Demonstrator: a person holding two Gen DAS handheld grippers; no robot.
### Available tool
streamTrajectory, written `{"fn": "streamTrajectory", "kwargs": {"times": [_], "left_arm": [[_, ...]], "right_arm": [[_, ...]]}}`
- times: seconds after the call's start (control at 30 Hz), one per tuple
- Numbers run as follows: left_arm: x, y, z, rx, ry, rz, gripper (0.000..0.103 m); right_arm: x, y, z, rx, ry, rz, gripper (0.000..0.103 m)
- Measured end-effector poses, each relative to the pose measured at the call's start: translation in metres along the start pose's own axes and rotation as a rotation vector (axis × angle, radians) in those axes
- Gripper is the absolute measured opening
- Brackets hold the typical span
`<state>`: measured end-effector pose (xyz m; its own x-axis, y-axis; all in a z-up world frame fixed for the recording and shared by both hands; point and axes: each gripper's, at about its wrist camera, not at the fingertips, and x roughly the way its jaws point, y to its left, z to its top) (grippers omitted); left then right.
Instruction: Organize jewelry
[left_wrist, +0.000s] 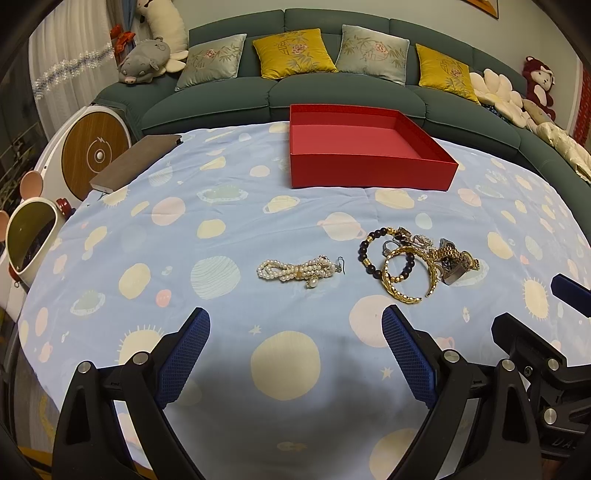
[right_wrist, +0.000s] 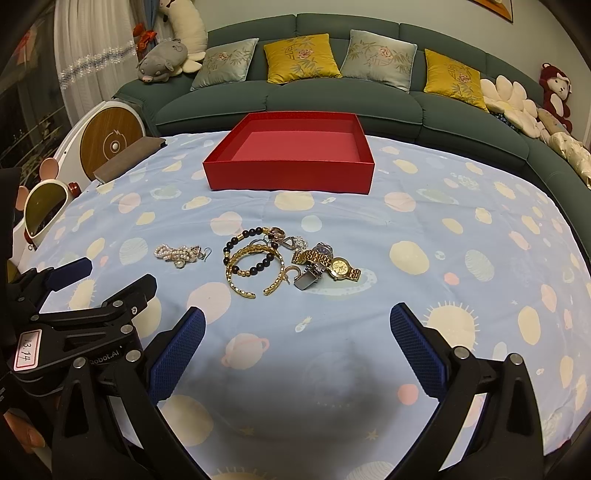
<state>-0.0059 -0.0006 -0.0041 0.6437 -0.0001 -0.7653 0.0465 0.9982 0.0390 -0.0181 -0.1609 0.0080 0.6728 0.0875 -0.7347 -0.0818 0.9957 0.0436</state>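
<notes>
Your left tool (left_wrist: 295, 350) and right tool (right_wrist: 297, 347) hung spread and empty above the worktop. The pearl bracelet (left_wrist: 295, 270) lay at 12 o'clock, before the red box (left_wrist: 364, 149); limp, light and likely slippery, it seemed best pinched at its bunched middle, clear of the tangled gold bangle (right_wrist: 255, 271).

A pale blue tablecloth (right_wrist: 424, 229) patterned with cream, pink and green planets is being shown. A red box (right_wrist: 288, 173) is being displayed at its far edge, with white pearls (left_wrist: 291, 271) and gold bangles (right_wrist: 255, 273) nearer.
</notes>
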Motion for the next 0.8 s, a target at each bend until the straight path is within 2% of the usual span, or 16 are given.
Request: {"fn": "streamTrajectory", "kwargs": {"times": [0.8], "left_arm": [[0.0016, 0.0019, -0.0020, -0.008, 0.015, 0.000, 0.092]], "right_arm": [[0.0005, 0.0040, 0.0002, 0.001, 0.001, 0.003, 0.098]]}}
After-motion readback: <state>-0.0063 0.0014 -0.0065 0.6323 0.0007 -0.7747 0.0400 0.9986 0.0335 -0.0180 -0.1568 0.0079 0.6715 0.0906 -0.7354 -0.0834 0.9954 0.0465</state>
